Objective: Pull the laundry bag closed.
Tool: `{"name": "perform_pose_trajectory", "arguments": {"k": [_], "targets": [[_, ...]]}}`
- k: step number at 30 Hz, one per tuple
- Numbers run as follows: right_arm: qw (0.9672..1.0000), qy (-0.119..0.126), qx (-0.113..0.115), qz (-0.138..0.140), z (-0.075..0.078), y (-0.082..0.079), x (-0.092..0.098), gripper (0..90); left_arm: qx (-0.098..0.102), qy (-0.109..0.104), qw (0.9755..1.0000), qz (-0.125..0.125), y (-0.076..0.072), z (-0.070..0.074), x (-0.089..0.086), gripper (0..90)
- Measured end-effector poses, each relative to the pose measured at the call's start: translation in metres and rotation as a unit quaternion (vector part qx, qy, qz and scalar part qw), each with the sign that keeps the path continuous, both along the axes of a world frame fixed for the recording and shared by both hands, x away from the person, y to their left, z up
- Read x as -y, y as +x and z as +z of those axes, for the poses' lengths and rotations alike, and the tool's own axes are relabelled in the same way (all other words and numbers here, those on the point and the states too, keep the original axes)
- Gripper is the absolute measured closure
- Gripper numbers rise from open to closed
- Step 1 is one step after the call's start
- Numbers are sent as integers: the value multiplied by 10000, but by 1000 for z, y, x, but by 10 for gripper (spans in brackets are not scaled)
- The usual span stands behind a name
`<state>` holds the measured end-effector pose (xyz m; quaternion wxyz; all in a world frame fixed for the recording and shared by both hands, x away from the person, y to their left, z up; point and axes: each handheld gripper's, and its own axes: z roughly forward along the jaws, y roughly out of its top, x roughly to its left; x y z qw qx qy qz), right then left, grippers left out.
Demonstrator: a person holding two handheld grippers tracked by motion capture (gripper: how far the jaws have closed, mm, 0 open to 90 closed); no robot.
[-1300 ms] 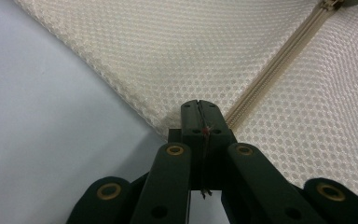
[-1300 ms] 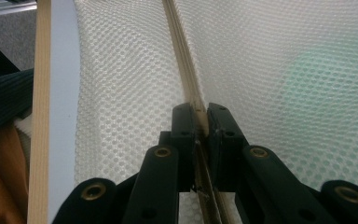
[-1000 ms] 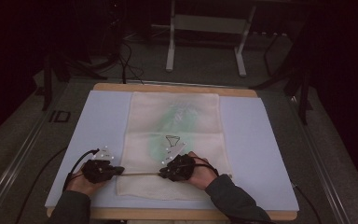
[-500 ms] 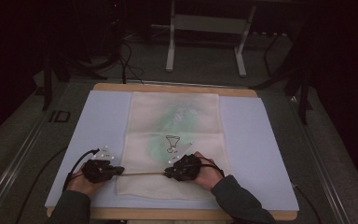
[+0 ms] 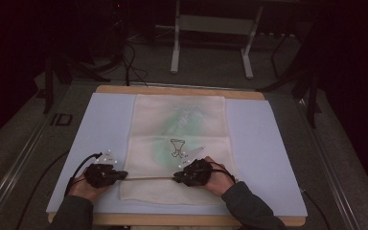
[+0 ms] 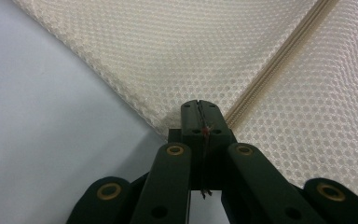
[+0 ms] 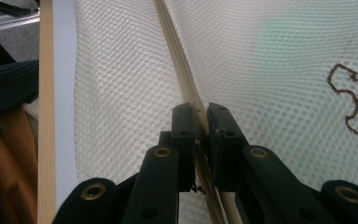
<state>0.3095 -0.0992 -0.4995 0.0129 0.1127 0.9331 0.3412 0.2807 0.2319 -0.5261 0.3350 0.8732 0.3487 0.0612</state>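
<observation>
A cream mesh bag (image 5: pixel 182 120) lies flat on a pale mat (image 5: pixel 100 129), with a green patch (image 5: pixel 165 143) and a dark outlined figure (image 5: pixel 177 147) showing on it. Its zipper (image 5: pixel 148 178) runs across the near end. My left gripper (image 5: pixel 123 176) points right and is shut on the bag's left edge (image 6: pixel 168 56), just beside the zipper's end (image 6: pixel 279 65); its jaws (image 6: pixel 198 105) are pressed together. My right gripper (image 5: pixel 176 178) points left along the zipper and is shut on it, the zipper tape (image 7: pixel 177 51) running between the closed jaws (image 7: pixel 201 109).
The mat covers a wooden table (image 5: pixel 172 89) whose near edge (image 7: pixel 45 93) passes close to my right hand. A dark sleeve (image 7: pixel 4 84) lies beside that edge. Metal stand legs (image 5: pixel 175 48) and cables (image 5: pixel 129 62) are on the floor beyond the table.
My right gripper has slid a little to the right along the zipper line. The left gripper has stayed where it was, and both stay shut.
</observation>
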Motion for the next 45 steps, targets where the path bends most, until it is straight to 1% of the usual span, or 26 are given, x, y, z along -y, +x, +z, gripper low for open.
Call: {"name": "perform_pose_trajectory", "arguments": {"k": [5,8,20,24,26,33,38,45], "targets": [[10000,38,-37,-71,0,-1,5,823,-4,6,10000,-6,0,0,0,899],[10000,48,-19,-63,-1,-1,6,823,-4,10,10000,-4,0,0,0,899],[9998,111,-48,-174,-1,-1,20,823,-5,35,10000,-4,0,0,1,899],[9997,108,-28,-196,-1,-1,23,823,-6,34,10000,-4,0,0,1,899],[9997,95,-52,-218,0,-1,24,823,-7,33,10000,-6,0,0,1,899],[9994,119,-51,-316,-1,1,34,823,-8,30,10000,-9,0,0,1,899],[9994,140,-55,-321,-1,1,36,823,-8,36,10000,-8,0,1,1,899],[9991,130,-64,-395,-1,0,42,823,-6,41,10000,-11,0,1,1,899]]}}
